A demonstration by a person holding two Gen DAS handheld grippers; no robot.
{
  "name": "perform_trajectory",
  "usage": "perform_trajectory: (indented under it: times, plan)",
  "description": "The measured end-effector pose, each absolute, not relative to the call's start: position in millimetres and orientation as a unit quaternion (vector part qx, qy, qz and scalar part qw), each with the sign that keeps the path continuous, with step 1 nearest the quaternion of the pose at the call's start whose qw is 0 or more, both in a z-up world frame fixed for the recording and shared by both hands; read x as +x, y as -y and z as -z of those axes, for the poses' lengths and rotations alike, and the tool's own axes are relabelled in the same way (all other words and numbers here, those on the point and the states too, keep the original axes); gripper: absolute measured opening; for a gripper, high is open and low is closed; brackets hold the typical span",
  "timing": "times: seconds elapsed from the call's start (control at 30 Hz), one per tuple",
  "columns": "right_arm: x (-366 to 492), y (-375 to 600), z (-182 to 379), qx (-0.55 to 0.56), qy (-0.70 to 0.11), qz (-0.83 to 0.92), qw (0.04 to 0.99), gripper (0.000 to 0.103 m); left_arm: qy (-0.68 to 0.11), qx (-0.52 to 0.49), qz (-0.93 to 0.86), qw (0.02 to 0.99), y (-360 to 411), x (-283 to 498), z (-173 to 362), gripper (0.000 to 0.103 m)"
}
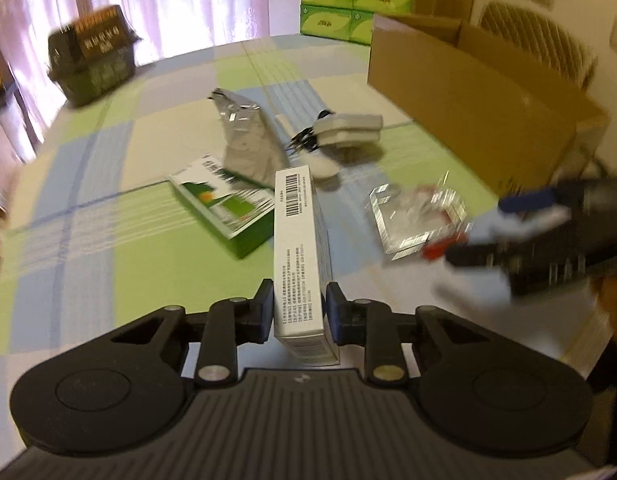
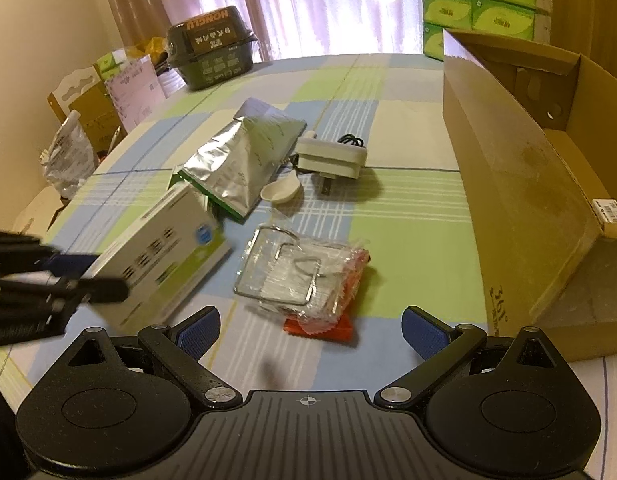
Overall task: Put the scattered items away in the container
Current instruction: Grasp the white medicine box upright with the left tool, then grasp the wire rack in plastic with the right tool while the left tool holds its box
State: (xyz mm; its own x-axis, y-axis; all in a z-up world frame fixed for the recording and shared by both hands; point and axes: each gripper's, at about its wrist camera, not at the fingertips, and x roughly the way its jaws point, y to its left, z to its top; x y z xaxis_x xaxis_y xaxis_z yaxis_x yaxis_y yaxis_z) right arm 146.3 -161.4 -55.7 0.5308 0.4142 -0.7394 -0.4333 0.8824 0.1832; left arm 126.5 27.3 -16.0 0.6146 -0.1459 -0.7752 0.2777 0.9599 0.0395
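Left gripper (image 1: 299,312): its two fingers are clamped on the sides of a white box (image 1: 298,256), which is lifted off the table and held on edge, barcode end pointing away.

White box, seen from the right wrist camera: it hangs tilted above the cloth at the left, its printed face up (the left gripper is a dark blur at that picture's left edge).

Right gripper (image 2: 310,330): fingers spread wide and holding nothing, poised just above a clear plastic packet (image 2: 308,280) with a wire frame inside.

Red sachet (image 2: 320,326): under the near edge of the clear packet.

Cardboard box (image 2: 520,200): the open container on the right side of the table, flaps up; what lies inside cannot be told.

Foil pouch (image 2: 236,164): lying crumpled mid-table, its far end touching the white plug adapter (image 2: 332,158).

White spoon (image 2: 280,192): just beside the pouch, in front of the adapter.

Green and white box (image 1: 224,204): flat on the cloth, near the pouch.

Table (image 2: 408,128): covered by a checked cloth of green, blue and cream.

Far edge: a dark lidded container (image 2: 212,52) and stacked green tissue packs (image 2: 480,4).
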Motion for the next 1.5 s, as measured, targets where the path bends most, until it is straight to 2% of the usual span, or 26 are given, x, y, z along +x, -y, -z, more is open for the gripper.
perform_trajectory:
  times: [0.53, 0.57, 0.6, 0.73, 0.8, 0.9, 0.93, 0.97, 1.0, 1.5]
  plan:
    - [168, 116, 67, -0.019, -0.425, -0.191, 0.884, 0.102, -0.428, 0.04, 0.123, 0.894, -41, 117, 20, 0.023]
    - [169, 113, 70, -0.024, -0.428, -0.187, 0.884, 0.099, -0.428, 0.036, 0.123, 0.895, -41, 117, 20, 0.023]
    - [170, 111, 72, -0.029, -0.43, -0.181, 0.884, 0.088, -0.428, 0.032, 0.123, 0.895, -42, 118, 21, 0.024]
    - [174, 106, 76, -0.043, -0.433, -0.168, 0.885, 0.087, -0.428, 0.028, 0.125, 0.895, -45, 119, 23, 0.025]
    - [174, 105, 75, -0.054, -0.432, -0.17, 0.884, 0.076, -0.429, 0.026, 0.125, 0.894, -45, 119, 24, 0.025]
    - [170, 108, 72, -0.068, -0.431, -0.182, 0.881, 0.073, -0.43, 0.024, 0.125, 0.894, -45, 118, 25, 0.027]
    - [167, 110, 69, -0.07, -0.426, -0.187, 0.882, 0.067, -0.431, 0.023, 0.125, 0.894, -45, 118, 25, 0.027]
    - [163, 112, 66, -0.076, -0.421, -0.191, 0.883, 0.052, -0.431, 0.023, 0.125, 0.894, -45, 117, 25, 0.027]
    - [160, 116, 63, -0.078, -0.42, -0.199, 0.882, 0.045, -0.431, 0.023, 0.125, 0.893, -45, 117, 26, 0.028]
    - [108, 164, 56, -0.04, -0.456, -0.241, 0.856, 0.046, -0.435, 0.012, 0.128, 0.891, -40, 108, 26, 0.033]
